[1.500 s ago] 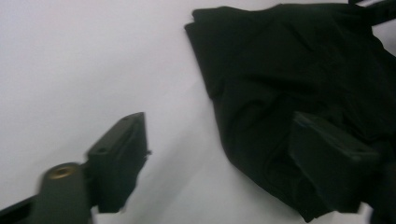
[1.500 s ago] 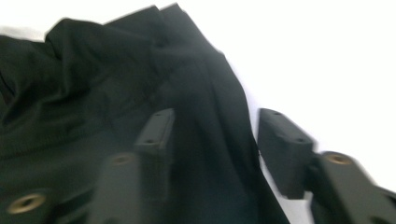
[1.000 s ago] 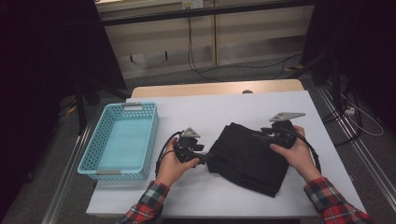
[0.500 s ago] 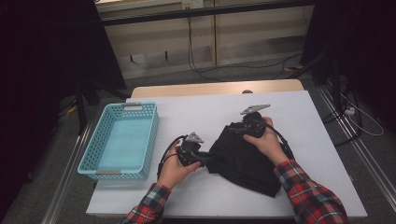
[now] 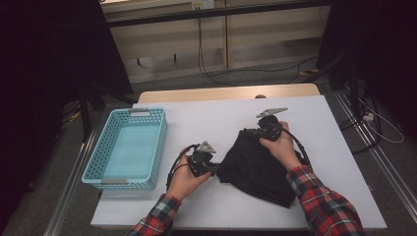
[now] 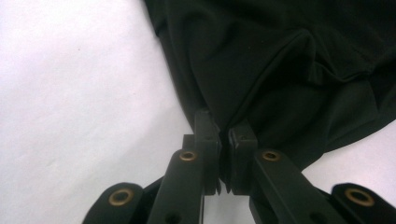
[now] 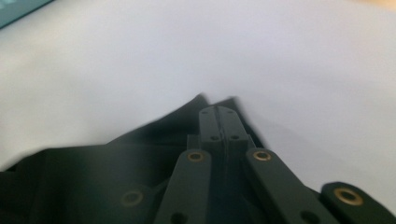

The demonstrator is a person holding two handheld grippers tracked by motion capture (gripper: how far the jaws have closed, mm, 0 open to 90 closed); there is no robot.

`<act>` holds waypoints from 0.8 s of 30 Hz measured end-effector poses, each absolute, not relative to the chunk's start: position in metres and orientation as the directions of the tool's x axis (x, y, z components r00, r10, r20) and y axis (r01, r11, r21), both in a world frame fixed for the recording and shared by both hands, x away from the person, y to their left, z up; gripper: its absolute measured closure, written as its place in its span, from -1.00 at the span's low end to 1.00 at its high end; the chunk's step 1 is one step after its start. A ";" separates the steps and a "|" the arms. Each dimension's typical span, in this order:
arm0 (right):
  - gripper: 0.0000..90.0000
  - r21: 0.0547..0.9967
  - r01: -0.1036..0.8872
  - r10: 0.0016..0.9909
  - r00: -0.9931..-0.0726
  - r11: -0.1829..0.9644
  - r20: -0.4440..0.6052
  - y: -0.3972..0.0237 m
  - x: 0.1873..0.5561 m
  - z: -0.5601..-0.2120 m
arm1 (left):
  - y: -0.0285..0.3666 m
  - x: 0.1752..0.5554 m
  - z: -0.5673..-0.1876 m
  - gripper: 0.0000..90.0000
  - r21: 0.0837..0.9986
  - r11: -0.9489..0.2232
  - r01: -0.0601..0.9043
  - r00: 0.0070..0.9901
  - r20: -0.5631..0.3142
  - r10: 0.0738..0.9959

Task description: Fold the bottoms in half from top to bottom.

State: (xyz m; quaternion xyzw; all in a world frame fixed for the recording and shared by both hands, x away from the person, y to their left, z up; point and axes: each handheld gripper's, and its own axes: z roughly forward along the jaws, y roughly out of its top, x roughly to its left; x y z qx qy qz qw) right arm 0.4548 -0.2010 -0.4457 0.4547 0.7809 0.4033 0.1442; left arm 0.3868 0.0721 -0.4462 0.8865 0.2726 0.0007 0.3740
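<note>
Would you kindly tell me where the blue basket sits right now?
In the high view the basket sits at the table's left edge, left of the left tool.

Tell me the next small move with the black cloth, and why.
Probably lift both corners together and draw them apart. The left gripper and right gripper have just closed, each shut on an edge of the black cloth, which lies rumpled on the table beside the blue basket.

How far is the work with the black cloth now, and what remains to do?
Done: both grippers have just closed on the black cloth. The left gripper pinches its near-left edge; the right gripper pinches a far corner. In hand: the cloth lies crumpled on the white table, not yet lifted or folded. Left: probably folding it and putting it into the blue basket, which holds nothing.
</note>
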 end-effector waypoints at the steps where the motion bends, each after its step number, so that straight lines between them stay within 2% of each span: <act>1: 1.00 0.767 0.596 0.836 -0.528 0.238 0.151 -0.204 0.456 -0.445 | 0.072 0.387 -0.446 0.92 0.663 -0.573 0.482 0.852 -0.202 0.484; 7: 1.00 0.762 0.599 0.851 -0.510 0.245 0.127 -0.212 0.457 -0.448 | 0.075 0.391 -0.441 0.92 0.671 -0.566 0.479 0.847 -0.184 0.498; 10: 1.00 0.778 0.588 0.839 -0.521 0.222 0.155 -0.213 0.458 -0.447 | 0.076 0.392 -0.440 0.92 0.670 -0.564 0.483 0.846 -0.189 0.499; 11: 0.95 0.776 0.588 0.831 -0.532 0.227 0.160 -0.211 0.458 -0.447 | 0.076 0.392 -0.440 0.92 0.665 -0.573 0.480 0.848 -0.185 0.496; 13: 0.70 0.782 0.577 0.843 -0.521 0.236 0.130 -0.207 0.457 -0.443 | 0.074 0.390 -0.441 0.92 0.660 -0.584 0.473 0.854 -0.179 0.489; 14: 0.69 0.789 0.570 0.840 -0.526 0.229 0.136 -0.206 0.457 -0.442 | 0.073 0.390 -0.441 0.91 0.659 -0.587 0.471 0.855 -0.178 0.487; 17: 0.49 0.796 0.558 0.835 -0.535 0.235 0.129 -0.201 0.460 -0.441 | 0.071 0.390 -0.441 0.91 0.661 -0.591 0.463 0.859 -0.171 0.482; 24: 0.47 0.763 0.598 0.806 -0.563 0.244 0.183 -0.177 0.473 -0.454 | 0.074 0.388 -0.442 0.91 0.656 -0.599 0.460 0.863 -0.173 0.474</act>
